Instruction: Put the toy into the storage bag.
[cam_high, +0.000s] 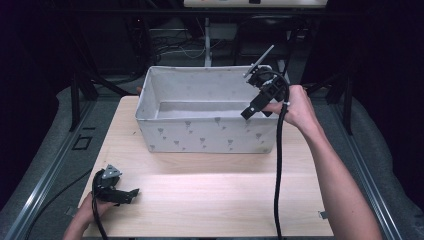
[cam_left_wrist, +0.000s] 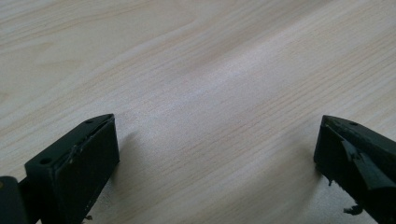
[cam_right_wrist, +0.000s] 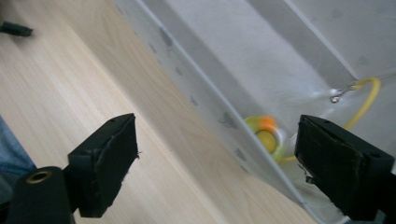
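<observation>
A pale grey fabric bin (cam_high: 210, 137) with small printed marks stands at the back of the wooden table (cam_high: 210, 200). My right gripper (cam_high: 252, 112) hangs over the bin's front right corner, open. In the right gripper view its jaws (cam_right_wrist: 217, 126) stand wide apart with nothing between the pads. Past them, inside the bin (cam_right_wrist: 280, 56), lies a small yellow and orange thing (cam_right_wrist: 266, 133) with a yellow cord (cam_right_wrist: 369, 100) and a metal clip (cam_right_wrist: 338, 93). My left gripper (cam_high: 134, 194) sits low at the table's front left, open (cam_left_wrist: 218, 122), over bare wood.
The right gripper's black cable (cam_high: 277, 170) hangs down across the table's right side. Black stands and loose cables (cam_high: 170, 47) lie behind the bin. Grey floor and metal rails (cam_high: 50, 165) run along both sides of the table.
</observation>
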